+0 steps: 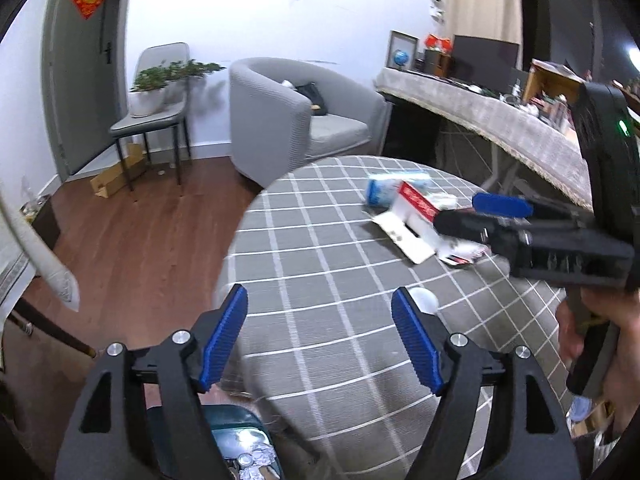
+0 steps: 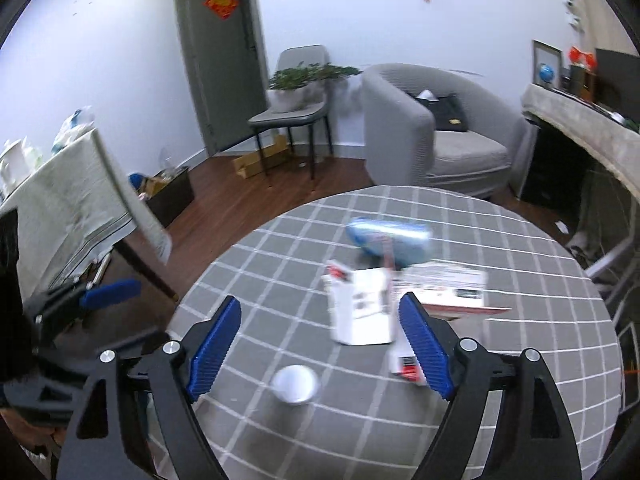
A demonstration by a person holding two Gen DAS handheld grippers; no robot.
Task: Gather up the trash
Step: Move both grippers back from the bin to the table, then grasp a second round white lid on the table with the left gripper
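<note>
A round table [image 1: 320, 240] under a grey checked cloth holds the trash. A white paper cup [image 2: 295, 384] stands between and just beyond my right gripper's [image 2: 320, 350] open, empty jaws. Farther back lie a white carton [image 2: 362, 308], a flat red-and-white box [image 2: 444, 284] and a blue packet [image 2: 390, 240]. My left gripper [image 1: 320, 340] is open and empty over the table's near edge, and its right finger half hides the cup [image 1: 426, 299]. The right gripper [image 1: 460, 211] reaches in from the right, over the carton [image 1: 416, 220] and in front of the blue packet [image 1: 382, 190].
A green bin [image 1: 232, 414] with crumpled scraps stands on the floor below the table edge. A grey armchair [image 1: 296, 120], a chair with potted plants [image 1: 152, 96], a cardboard box [image 1: 116, 176] and a cluttered counter [image 1: 500, 120] ring the room. A cloth-covered side table [image 2: 60, 200] stands at the left.
</note>
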